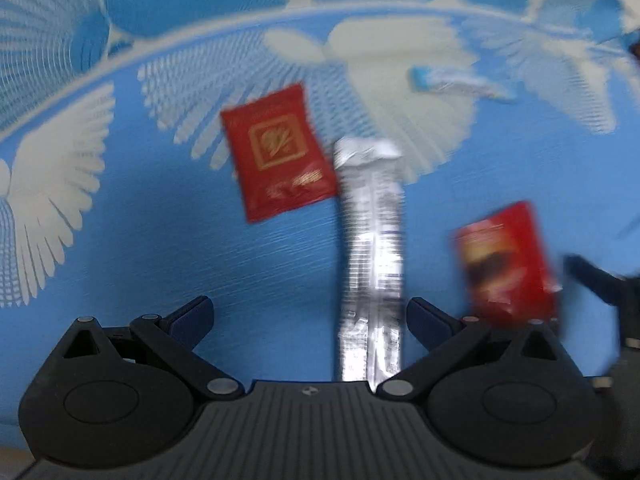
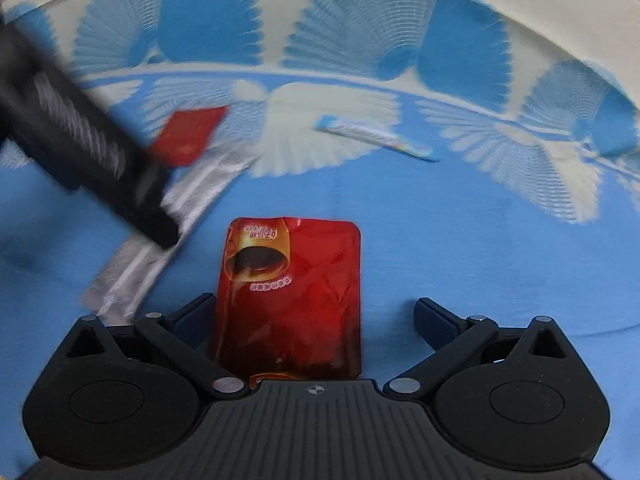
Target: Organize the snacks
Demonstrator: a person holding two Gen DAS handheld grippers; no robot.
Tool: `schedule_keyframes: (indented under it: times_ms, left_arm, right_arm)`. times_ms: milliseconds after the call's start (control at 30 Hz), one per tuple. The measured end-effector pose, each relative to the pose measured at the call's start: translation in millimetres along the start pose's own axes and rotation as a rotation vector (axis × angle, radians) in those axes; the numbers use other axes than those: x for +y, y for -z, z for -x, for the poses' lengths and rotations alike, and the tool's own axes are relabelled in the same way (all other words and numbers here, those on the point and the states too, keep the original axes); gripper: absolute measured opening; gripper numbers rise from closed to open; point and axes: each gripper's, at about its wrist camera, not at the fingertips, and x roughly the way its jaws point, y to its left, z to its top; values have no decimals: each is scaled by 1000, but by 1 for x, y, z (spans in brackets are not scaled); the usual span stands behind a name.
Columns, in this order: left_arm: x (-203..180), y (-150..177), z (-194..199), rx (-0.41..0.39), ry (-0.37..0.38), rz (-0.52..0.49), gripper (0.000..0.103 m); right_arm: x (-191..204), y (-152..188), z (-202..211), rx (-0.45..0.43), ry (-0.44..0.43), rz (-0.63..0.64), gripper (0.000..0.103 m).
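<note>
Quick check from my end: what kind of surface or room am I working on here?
Probably a home, on a bed or a table under a spread, though I cannot tell which. The blue cloth with white fan shapes covers everything in view, and small snack packets lie loose on it: a red coffee sachet and a silver stick pack.

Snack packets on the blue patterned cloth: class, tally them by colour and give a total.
Red packets: 2, one with a gold emblem and one with a coffee-cup picture
Silver packets: 1, a long stick
Blue-and-white packets: 1, a thin stick
Total: 4
</note>
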Motion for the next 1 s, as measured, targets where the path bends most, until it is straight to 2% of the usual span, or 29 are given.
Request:
schedule_keyframes:
  times_ms: [33, 100, 267, 333, 367, 400, 433, 533, 633, 800, 900, 1000]
  left_arm:
    - [1, 0, -3, -6, -5, 3, 103]
    - [-2, 0, -2, -33, -17, -2, 103]
    - [-8, -8, -6, -8, -37, 38, 103]
    - [-13, -8, -2, -30, -38, 32, 96]
    - [-16, -6, 5, -60, -25, 14, 70]
    - [-18, -4, 14, -91, -1, -1, 23]
    - [-18, -1, 20, -95, 19, 7, 24]
    - [-8, 11, 31, -84, 66, 59, 20]
    - [3, 29, 59, -121, 110, 65, 20]
    - [12, 75, 135, -229, 158, 38, 20]
    - [19, 115, 188, -285, 194, 21, 20]
    - [26, 164, 236, -330, 228, 13, 20]
  right_arm:
    - [-8, 2, -1, -7, -17, -46, 103]
    - [-10, 7, 1, -37, -15, -14, 103]
    - [-7, 13, 3, -72, 1, -22, 103]
    - [-7, 13, 4, -75, 10, -19, 103]
    - [-5, 12, 7, -79, -2, -18, 96]
    - [-1, 11, 11, -97, -16, -5, 72]
    - [4, 10, 14, -111, -9, 20, 59]
    - [10, 16, 26, -92, 21, 29, 53]
    - [6, 21, 45, -102, 61, -2, 53]
    - [-4, 24, 117, -198, 86, -81, 53]
    - [3, 31, 170, -257, 68, -121, 53]
    - [20, 50, 231, -297, 14, -162, 53]
